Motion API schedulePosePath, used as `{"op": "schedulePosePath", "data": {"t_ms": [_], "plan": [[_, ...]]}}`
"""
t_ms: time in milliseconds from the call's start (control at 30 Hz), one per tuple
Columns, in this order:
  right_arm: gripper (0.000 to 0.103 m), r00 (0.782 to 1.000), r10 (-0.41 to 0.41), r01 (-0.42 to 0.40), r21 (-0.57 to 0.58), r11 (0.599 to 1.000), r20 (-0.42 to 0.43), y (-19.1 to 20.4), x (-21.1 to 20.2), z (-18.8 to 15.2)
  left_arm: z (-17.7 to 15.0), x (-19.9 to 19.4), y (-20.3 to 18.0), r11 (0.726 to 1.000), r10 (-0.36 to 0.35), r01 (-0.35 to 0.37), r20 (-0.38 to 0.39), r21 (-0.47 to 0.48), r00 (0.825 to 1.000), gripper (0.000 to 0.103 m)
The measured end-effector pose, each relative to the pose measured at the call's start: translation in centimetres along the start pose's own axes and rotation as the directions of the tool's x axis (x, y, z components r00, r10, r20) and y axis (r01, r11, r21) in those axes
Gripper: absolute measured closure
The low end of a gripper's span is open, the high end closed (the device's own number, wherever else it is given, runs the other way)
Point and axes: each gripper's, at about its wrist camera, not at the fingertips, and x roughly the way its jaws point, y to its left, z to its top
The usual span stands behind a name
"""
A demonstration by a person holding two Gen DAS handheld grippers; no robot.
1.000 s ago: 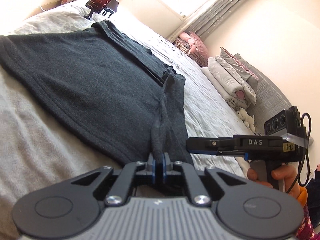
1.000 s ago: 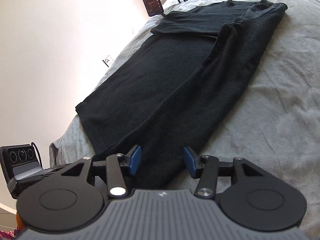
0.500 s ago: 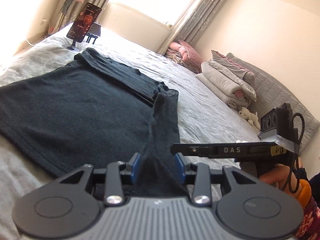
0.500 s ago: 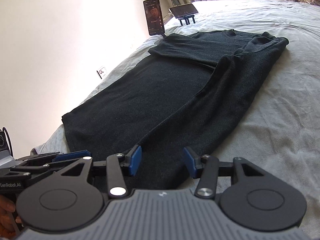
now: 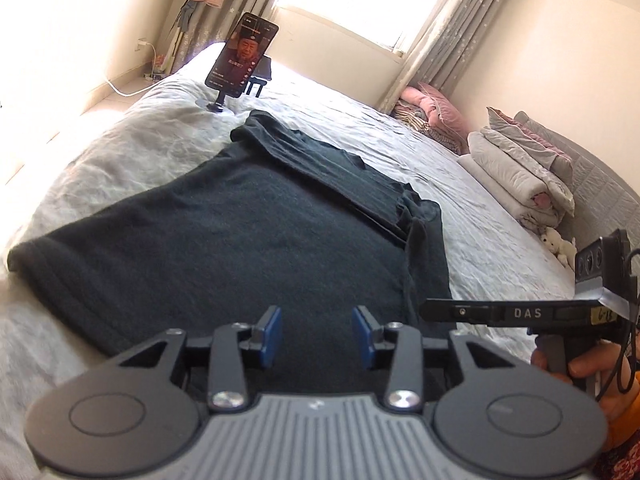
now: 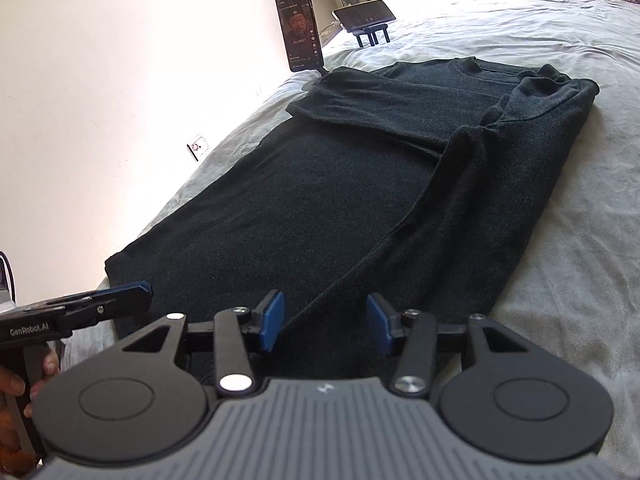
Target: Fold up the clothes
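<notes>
Sunlight comes through the window (image 5: 344, 4) at the far end of a bedroom, and a big bed with a pale grey cover (image 5: 472, 216) fills most of the room. On that cover lies the dark sweater (image 5: 224, 240), spread flat so it is easy to fold. Both sleeves are already folded in: one lies across the chest near the collar, and the other long sleeve (image 6: 472, 208) runs down the side toward the bottom hem, so the sweater looks like a long neat strip. Near the collar end a phone (image 5: 242, 56) stands on a little holder, facing the person, likely so they can watch it while they work. Folded blankets (image 5: 516, 176) and a small white toy (image 5: 558, 242) sit by the headboard, out of the way. The left gripper (image 5: 316, 334) hovers at the bottom hem with its blue pads (image 5: 272, 334) moving apart, and no cloth is between them. The right gripper (image 6: 326, 326) is just beside it, over the end of the long sleeve, with its pads apart too and nothing pinched. A hand (image 5: 588, 372) holds its handle. Both grippers sit at the hem, probably because the next fold lifts that end up toward the collar, one gripper for each corner.
</notes>
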Motion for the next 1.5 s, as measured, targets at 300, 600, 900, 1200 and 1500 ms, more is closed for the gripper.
{"op": "schedulePosePath", "data": {"t_ms": [300, 600, 900, 1200, 1500], "plan": [[0.052, 1.0, 0.008, -0.008, -0.008, 1.0, 0.01, -1.1, 2.8, 4.9, 8.6, 8.5, 1.1, 0.999, 0.04, -0.04, -0.021, 0.03, 0.999, 0.049], [0.052, 0.996, -0.018, 0.019, -0.01, 1.0, 0.091, -3.7, 7.1, 11.5, 14.6, 17.8, 3.2, 0.993, 0.118, -0.118, -0.01, 0.013, 0.993, 0.049], [0.052, 0.989, -0.033, 0.022, 0.075, 0.997, 0.141, -6.8, 12.8, 15.3, 17.7, 24.0, 6.1, 0.993, 0.087, -0.084, 0.025, -0.084, 0.996, 0.049], [0.053, 0.983, 0.017, -0.042, 0.13, 0.991, 0.184, -9.1, 14.0, 14.6, 17.4, 26.4, 5.9, 0.997, 0.018, -0.015, 0.038, -0.07, 0.999, 0.074], [0.053, 0.973, 0.064, -0.102, 0.16, 0.982, 0.223, -9.5, 12.3, 14.6, 17.3, 23.7, 0.4, 0.985, -0.005, -0.022, 0.152, 0.173, 0.988, 0.083]]}}
